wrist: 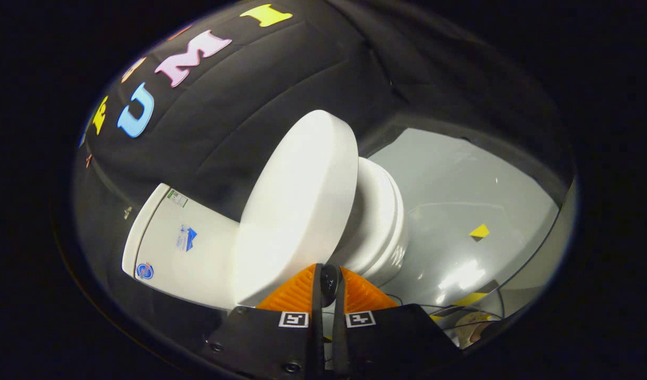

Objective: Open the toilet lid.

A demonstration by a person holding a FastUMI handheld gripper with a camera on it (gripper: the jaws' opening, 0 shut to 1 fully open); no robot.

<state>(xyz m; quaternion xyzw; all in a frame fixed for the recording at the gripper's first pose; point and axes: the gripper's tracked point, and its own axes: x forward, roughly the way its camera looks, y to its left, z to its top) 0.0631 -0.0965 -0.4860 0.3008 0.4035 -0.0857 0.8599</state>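
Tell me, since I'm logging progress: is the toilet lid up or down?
Partly up: the toilet lid is raised well off the seat, near the tank. The hand-held gripper has its fingers together just below the lid's edge.

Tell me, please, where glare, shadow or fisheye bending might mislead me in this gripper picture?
In the gripper view, glare washes out the grey floor right of the bowl; the raised toilet lid is evenly lit, its lower part shaded; the fisheye bows the tank and the floor's edges; the gripper, fingers nearly together, sits at the lid's lower rim.

Raised lid (297, 211) (just ahead), floor (460, 195) beyond
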